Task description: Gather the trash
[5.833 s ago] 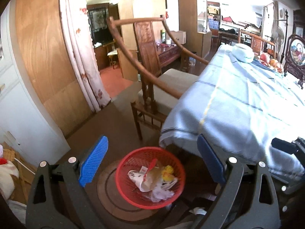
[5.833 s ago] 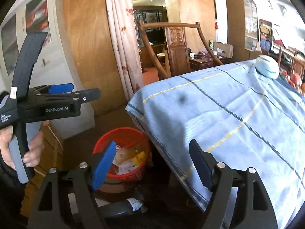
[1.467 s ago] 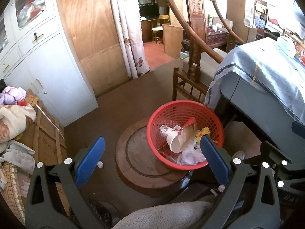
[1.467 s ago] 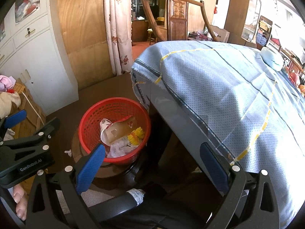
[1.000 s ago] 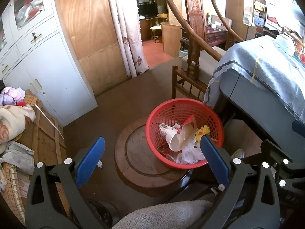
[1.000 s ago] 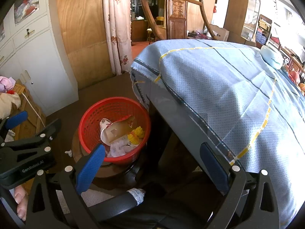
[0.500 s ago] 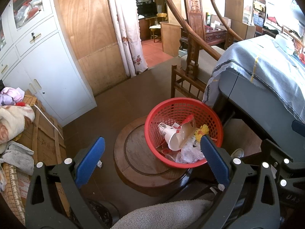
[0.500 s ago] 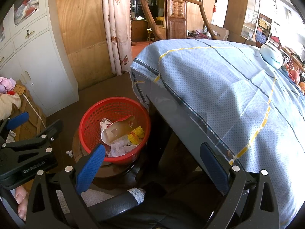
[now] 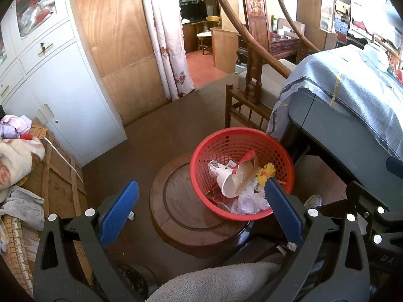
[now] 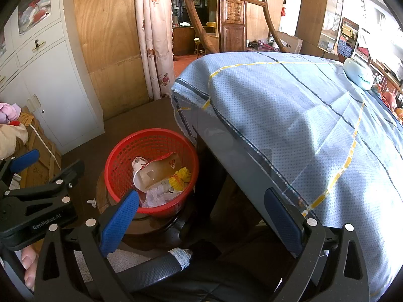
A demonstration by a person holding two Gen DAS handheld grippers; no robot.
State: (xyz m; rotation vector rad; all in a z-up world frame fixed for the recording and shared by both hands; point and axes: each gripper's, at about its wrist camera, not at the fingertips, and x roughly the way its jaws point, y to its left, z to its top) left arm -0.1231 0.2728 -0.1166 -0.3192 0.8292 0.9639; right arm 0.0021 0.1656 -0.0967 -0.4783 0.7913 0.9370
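Note:
A red mesh basket (image 9: 228, 142) (image 10: 121, 156) stands on a round wooden stool (image 9: 176, 201) beside the table. Inside it lie a white paper cup (image 9: 224, 178), a torn cardboard piece (image 10: 158, 168), a yellow scrap (image 10: 180, 177) and crumpled white plastic (image 9: 248, 200). A small white paper scrap (image 9: 131, 215) (image 10: 92, 202) lies on the brown floor left of the stool. My left gripper (image 9: 201, 209) hangs open above the stool and basket, holding nothing. My right gripper (image 10: 201, 216) is open and empty over the table's near corner, right of the basket.
The table with a blue checked cloth (image 10: 289, 105) fills the right side. A wooden armchair (image 9: 254, 80) stands behind the basket. White cabinets (image 9: 58, 88) and a cardboard box with blankets (image 9: 22, 166) line the left. A grey towel (image 9: 221, 281) and a dark handle (image 10: 151, 269) lie near below.
Over the last second both views hold nearly still. Since 5.8 s ago both grippers have pulled back and tilted down toward the basket and floor.

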